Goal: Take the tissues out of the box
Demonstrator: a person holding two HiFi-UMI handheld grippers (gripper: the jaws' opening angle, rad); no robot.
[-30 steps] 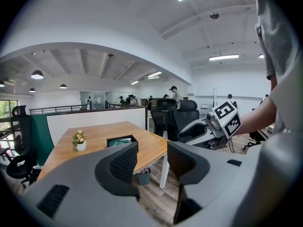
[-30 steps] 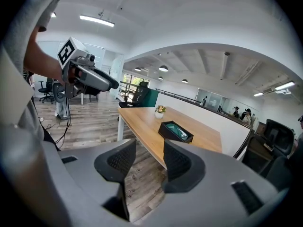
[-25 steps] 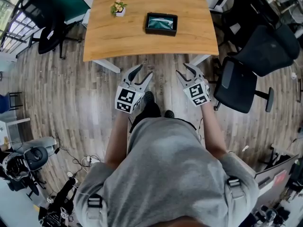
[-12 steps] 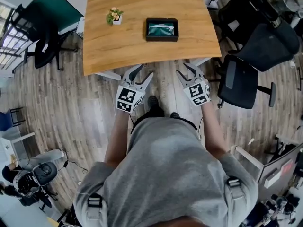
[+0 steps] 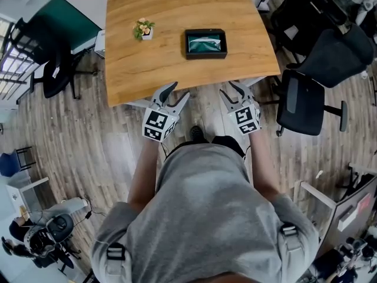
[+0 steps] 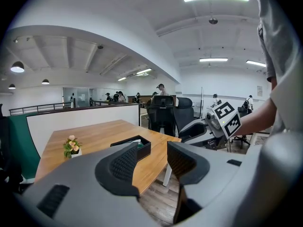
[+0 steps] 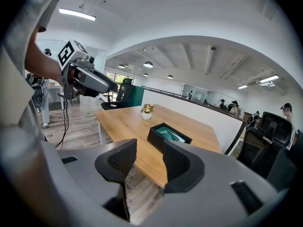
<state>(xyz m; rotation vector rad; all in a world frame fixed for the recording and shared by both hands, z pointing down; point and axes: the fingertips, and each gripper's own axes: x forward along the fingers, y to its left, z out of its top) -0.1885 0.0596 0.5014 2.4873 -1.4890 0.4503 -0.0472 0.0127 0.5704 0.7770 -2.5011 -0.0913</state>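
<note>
A black open-topped box [image 5: 205, 43] with green tissue packaging inside rests on the wooden table [image 5: 177, 69], right of its middle. It also shows in the left gripper view as the box [image 6: 137, 145] and in the right gripper view as the box [image 7: 168, 137]. My left gripper [image 5: 175, 91] is open and empty, held above the floor just short of the table's near edge. My right gripper [image 5: 232, 89] is open and empty too, level with the left and roughly below the box. Both stand well short of the box.
A small potted plant [image 5: 144, 28] stands on the table left of the box. Black office chairs [image 5: 309, 102] sit to the right, and another chair [image 5: 53, 69] at the left by a green partition [image 5: 76, 25]. Wooden floor lies below.
The table and box have come lower in the head view, nearer to both grippers. Both grippers keep their pose and stay open.
</note>
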